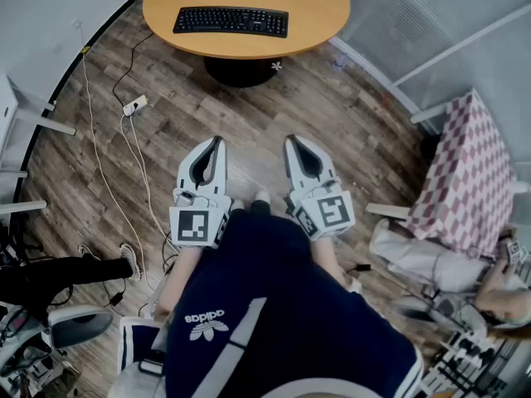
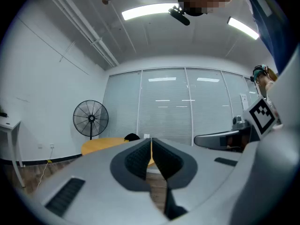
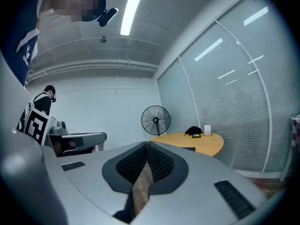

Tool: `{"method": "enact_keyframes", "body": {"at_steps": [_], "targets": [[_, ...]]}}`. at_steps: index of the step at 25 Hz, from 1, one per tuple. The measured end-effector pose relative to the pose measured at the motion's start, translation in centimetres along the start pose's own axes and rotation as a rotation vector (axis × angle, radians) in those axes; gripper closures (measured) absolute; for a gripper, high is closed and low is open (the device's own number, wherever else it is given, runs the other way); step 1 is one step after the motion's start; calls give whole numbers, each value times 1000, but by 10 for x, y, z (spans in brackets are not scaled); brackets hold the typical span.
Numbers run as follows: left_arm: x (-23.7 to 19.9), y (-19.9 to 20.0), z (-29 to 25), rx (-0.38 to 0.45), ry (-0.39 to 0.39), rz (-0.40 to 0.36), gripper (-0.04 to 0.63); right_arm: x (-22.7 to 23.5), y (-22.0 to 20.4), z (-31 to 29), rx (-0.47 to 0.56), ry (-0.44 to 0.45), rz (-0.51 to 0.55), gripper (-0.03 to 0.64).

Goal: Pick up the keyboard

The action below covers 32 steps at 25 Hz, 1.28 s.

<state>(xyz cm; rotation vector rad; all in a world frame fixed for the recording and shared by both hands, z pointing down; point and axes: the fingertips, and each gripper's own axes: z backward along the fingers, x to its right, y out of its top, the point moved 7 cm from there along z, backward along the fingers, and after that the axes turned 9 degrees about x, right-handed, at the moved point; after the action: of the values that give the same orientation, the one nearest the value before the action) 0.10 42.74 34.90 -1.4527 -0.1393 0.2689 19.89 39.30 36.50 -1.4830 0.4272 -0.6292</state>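
Note:
A black keyboard (image 1: 231,20) lies flat on the round wooden table (image 1: 315,15) at the top of the head view. My left gripper (image 1: 217,142) and right gripper (image 1: 290,142) are held side by side, level, well short of the table over the wood floor. Both are shut with nothing between their jaws. In the left gripper view the left gripper (image 2: 150,140) points at the table's edge (image 2: 101,145). In the right gripper view the right gripper (image 3: 147,144) has the table (image 3: 201,142) to its right; a thin dark strip on it is the keyboard (image 3: 188,149).
White cables and a power strip (image 1: 134,104) trail over the floor at left. A checked cloth (image 1: 465,181) covers a stand at right. A standing fan (image 2: 91,118) is by the far wall. A dark item (image 3: 193,131) rests on the table. A glass partition closes the room behind.

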Motion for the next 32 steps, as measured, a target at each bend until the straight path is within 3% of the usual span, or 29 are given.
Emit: {"method": "enact_keyframes", "body": {"at_steps": [5,16,22,26,32], "targets": [[-7,-3,1,-11,-4,-24,584,-1,-4,-5,-8,10,2,609],[-14,0,10,5,18,1,584,-9,-5,-1,-7,13,11,609],[-23,-1,24,-13,-19,-42,584,-25,0,3,53,22,9,609],[-23,2,34,12,-2,10,584,-34,-5,13,49,-5,22,609],[-36,-4,50,-22,-5,-5,584,-47,-6,20,57,-40,18,609]]}}
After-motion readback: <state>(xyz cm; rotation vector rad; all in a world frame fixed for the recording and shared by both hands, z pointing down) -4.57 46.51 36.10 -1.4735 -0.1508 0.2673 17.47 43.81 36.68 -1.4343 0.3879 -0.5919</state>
